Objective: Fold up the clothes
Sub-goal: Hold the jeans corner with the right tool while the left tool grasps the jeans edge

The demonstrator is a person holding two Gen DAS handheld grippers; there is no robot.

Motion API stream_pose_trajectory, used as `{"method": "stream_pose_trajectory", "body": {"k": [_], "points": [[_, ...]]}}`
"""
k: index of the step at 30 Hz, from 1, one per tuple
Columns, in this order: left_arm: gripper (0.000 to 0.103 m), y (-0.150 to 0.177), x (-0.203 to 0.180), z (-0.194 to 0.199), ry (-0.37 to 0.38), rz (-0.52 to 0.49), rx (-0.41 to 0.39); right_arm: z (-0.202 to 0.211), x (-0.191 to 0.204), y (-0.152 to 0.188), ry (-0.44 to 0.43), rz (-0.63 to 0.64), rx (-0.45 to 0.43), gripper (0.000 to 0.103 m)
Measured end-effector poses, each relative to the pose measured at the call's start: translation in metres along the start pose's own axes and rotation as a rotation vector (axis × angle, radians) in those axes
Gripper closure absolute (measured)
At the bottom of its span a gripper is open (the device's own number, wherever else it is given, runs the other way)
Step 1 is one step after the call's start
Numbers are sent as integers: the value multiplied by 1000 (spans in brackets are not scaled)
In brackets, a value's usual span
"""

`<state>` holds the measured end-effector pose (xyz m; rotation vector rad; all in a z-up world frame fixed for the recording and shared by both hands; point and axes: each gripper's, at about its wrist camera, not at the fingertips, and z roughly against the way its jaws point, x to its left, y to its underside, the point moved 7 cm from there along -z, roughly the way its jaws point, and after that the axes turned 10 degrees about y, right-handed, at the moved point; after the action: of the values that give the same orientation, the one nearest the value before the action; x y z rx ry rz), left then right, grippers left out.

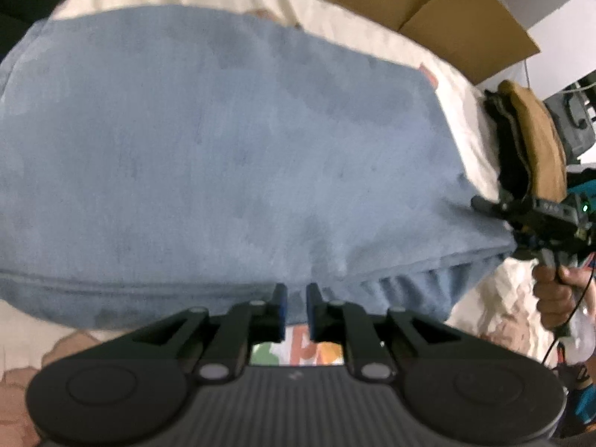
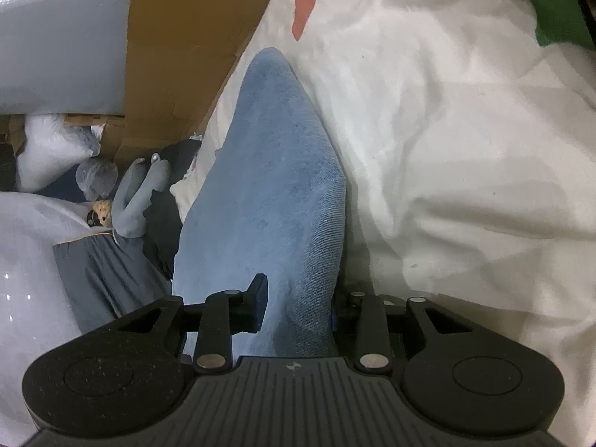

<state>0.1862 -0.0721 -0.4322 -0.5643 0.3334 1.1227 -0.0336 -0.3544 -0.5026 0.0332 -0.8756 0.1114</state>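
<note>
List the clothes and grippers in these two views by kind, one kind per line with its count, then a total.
Blue garment spread on the bed: 1, the blue garment
Folded clothes piled at the bed's edge: 2, the tan garment on the dark garment
Grippers: 2, the left gripper and the right gripper
Total: 5

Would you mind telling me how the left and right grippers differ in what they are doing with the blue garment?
The left gripper has a small gap between its fingers at the blue garment's hem; the right gripper has thick fabric bunched between its fingers. The left faces the garment's broad face, the right its side. Both are black.
</note>
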Motion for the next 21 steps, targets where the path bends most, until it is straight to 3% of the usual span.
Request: {"method": "stream_pose_trajectory", "body": {"k": [5,17,21], "points": [[90,-18,6,-7,-37,19,-31,0,3,-1,11,10,-6,70],[95,-18,13,-26,-113,44,26,-2,6,0,24,10,-32,70],[85,-31,14,-28,-82,65,16,-2,9,-1,34,15,-40,70]]}}
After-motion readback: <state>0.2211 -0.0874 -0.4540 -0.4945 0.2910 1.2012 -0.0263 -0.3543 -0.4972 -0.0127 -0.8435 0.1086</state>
